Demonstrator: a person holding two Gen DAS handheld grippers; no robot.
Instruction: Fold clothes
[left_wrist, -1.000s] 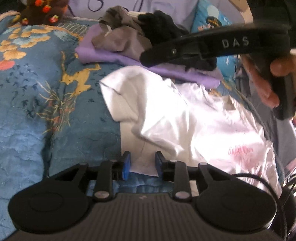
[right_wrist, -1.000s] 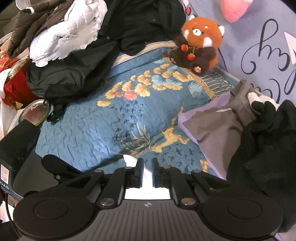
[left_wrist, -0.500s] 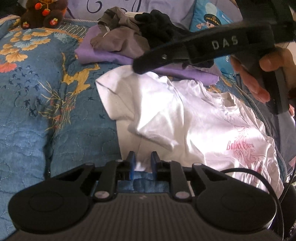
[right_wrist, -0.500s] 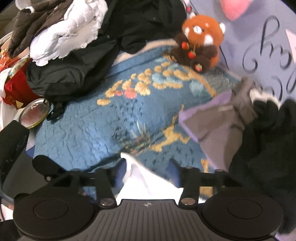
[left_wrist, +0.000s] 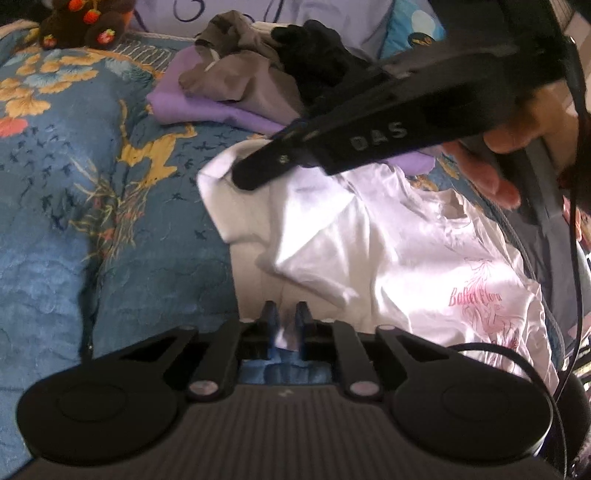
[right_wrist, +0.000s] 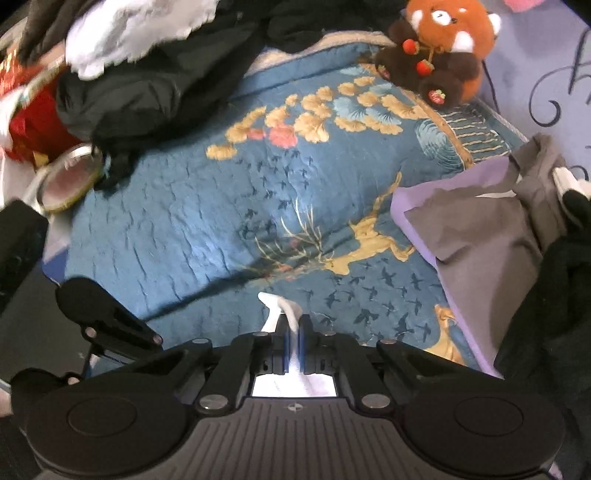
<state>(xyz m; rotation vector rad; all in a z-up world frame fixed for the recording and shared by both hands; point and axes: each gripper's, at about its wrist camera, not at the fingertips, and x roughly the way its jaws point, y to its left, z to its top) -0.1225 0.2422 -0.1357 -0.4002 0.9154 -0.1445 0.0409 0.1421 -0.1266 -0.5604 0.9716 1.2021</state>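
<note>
Across the whole scene spreads one blue quilted bedspread (right_wrist: 207, 236) printed with gold leaves and small dark birds, and everything else lies on it or at its edges. At its far side one heap of dark jackets (right_wrist: 147, 85) with a white puffy garment (right_wrist: 140, 26) on top takes up the corner. Next in bulk is the one white T-shirt (left_wrist: 369, 236), spread rumpled on the bedspread with a pink print (left_wrist: 480, 299) near its lower right and one sleeve folded over toward the middle. Beyond it sits one pile of three garments: a purple one (left_wrist: 192, 107) at the bottom, a grey-brown one (left_wrist: 243, 81) on it, and a black one (left_wrist: 317, 51) beside that. One red-panda plush toy (right_wrist: 443, 48) sits at the head of the bed against a lilac pillow (right_wrist: 535, 74) with dark script. Two grippers are at work. The right gripper (right_wrist: 291, 332), seen from the left camera as a black bar marked DAS held by a hand (left_wrist: 517, 147), has its jaws nearly closed on a pinch of the shirt's white cloth, which sticks up between the fingers. The left gripper (left_wrist: 283, 321) holds its jaws narrow at the shirt's near hem, with a bit of white fabric between the blue pads (left_wrist: 271, 321).
</note>
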